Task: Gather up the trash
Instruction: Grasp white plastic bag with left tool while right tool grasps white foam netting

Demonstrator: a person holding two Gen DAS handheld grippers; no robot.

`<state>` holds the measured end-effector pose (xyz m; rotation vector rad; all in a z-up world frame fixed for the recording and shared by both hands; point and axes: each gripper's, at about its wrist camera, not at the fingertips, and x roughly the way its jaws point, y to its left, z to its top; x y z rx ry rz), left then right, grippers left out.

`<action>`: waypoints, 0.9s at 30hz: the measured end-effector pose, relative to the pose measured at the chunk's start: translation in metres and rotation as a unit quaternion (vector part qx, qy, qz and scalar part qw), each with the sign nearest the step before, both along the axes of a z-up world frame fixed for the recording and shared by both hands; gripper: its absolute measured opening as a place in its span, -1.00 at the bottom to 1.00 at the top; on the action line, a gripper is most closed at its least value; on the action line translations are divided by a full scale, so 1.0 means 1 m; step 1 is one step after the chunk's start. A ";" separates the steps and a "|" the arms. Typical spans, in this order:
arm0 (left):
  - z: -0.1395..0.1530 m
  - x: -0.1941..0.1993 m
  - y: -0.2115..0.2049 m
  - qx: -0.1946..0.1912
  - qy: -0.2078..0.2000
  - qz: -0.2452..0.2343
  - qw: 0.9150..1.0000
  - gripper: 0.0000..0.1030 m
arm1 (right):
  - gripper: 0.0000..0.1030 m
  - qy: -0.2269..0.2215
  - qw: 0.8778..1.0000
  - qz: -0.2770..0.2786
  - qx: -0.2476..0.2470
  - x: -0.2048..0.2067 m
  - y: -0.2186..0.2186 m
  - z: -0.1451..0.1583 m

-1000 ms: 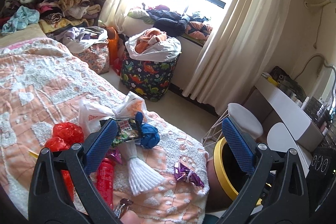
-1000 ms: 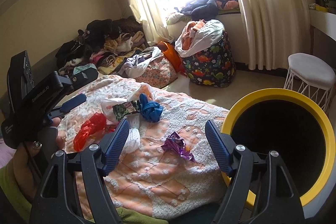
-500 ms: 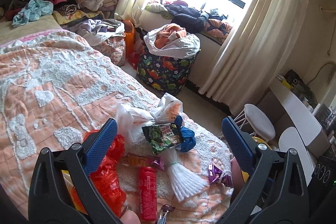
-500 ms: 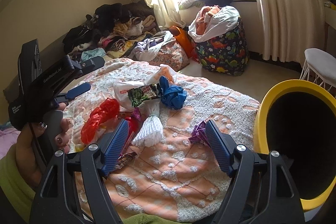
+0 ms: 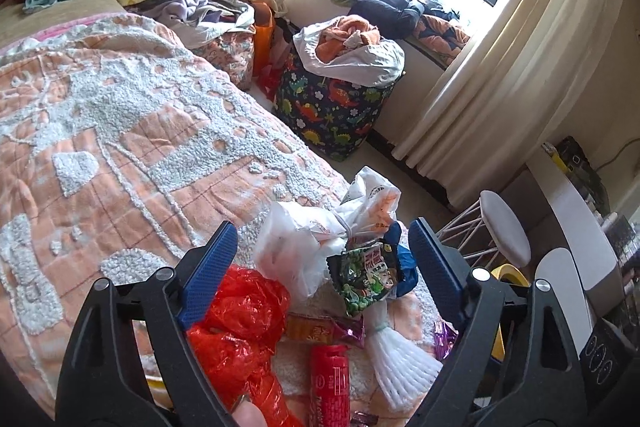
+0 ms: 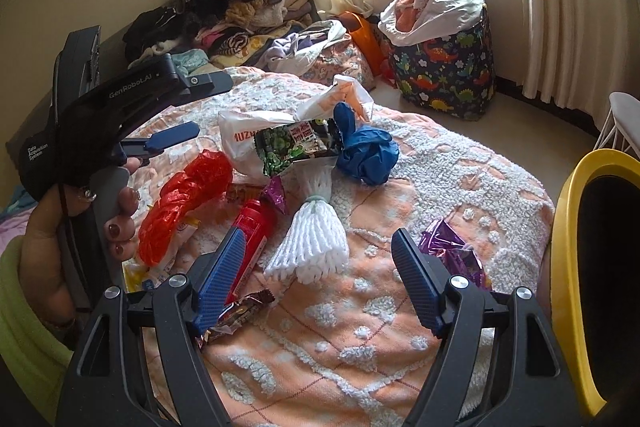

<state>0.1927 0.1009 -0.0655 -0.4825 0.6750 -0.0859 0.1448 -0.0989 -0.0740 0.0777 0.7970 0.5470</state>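
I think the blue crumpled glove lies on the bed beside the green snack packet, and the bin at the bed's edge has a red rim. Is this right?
Not quite: the bin's rim is yellow, not red, as the right wrist view shows. The blue crumpled glove does lie on the bed beside the green snack packet.

Right gripper (image 6: 318,261): black frame, blue ribbed pads, silver screws. Left gripper (image 6: 176,137) marked "GenRobot.AI". Lime-green sleeve (image 6: 18,311) and dark-red nail polish seen lower left.

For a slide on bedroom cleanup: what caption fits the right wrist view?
Open right gripper above a white foam net amid wrappers on the orange bedspread, yellow-rimmed bin alongside.
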 end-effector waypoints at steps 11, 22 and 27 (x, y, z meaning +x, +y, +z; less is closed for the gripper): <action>-0.023 0.025 0.002 -0.009 0.038 -0.002 0.999 0.05 | 0.06 0.076 0.997 0.003 0.000 0.026 0.014 -0.033; -0.019 0.006 -0.005 -0.009 0.018 0.004 1.000 -0.51 | -0.58 0.050 0.998 0.028 0.007 0.000 0.009 -0.020; 0.000 -0.011 -0.012 -0.001 -0.018 0.015 1.000 -0.53 | -0.64 0.033 0.999 0.029 0.006 -0.015 -0.002 -0.011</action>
